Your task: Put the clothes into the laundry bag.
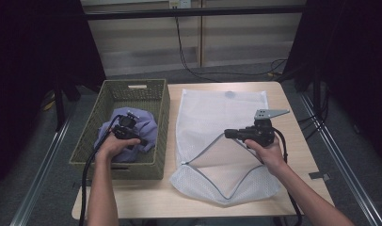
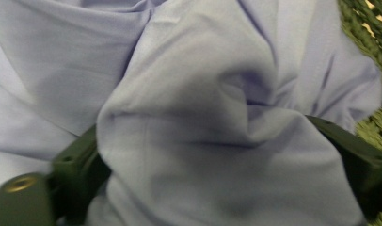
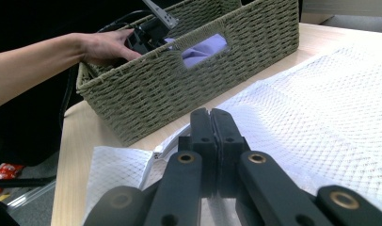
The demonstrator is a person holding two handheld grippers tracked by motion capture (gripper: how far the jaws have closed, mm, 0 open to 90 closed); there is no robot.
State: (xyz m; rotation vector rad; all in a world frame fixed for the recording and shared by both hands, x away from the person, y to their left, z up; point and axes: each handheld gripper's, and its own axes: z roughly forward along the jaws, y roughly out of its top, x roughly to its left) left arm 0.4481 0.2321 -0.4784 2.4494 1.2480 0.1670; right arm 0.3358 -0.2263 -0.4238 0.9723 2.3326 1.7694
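Note:
A crumpled lavender cloth (image 1: 143, 123) lies in the woven basket (image 1: 162, 123) on the table's left. My left gripper (image 1: 134, 138) points down into it. In the left gripper view its jaws stand wide at either side of a bulging fold of the cloth (image 2: 194, 94), and their tips are hidden under the fabric. A white mesh zip bag (image 1: 217, 106) lies flat to the right of the basket. My right gripper (image 1: 229, 134) is shut on the upper edge of the bag's mouth and holds it lifted. In the right gripper view its jaws (image 3: 210, 115) are pressed together over the mesh (image 3: 321, 108).
The basket wall (image 3: 203, 80) has a handle slot with the cloth (image 3: 201, 52) behind it. The other hand and left gripper (image 3: 149, 33) reach in over its rim. The bag's zipped mouth (image 1: 217, 188) faces the table's near edge. Dark drapes stand at both sides, and cables lie on the floor behind.

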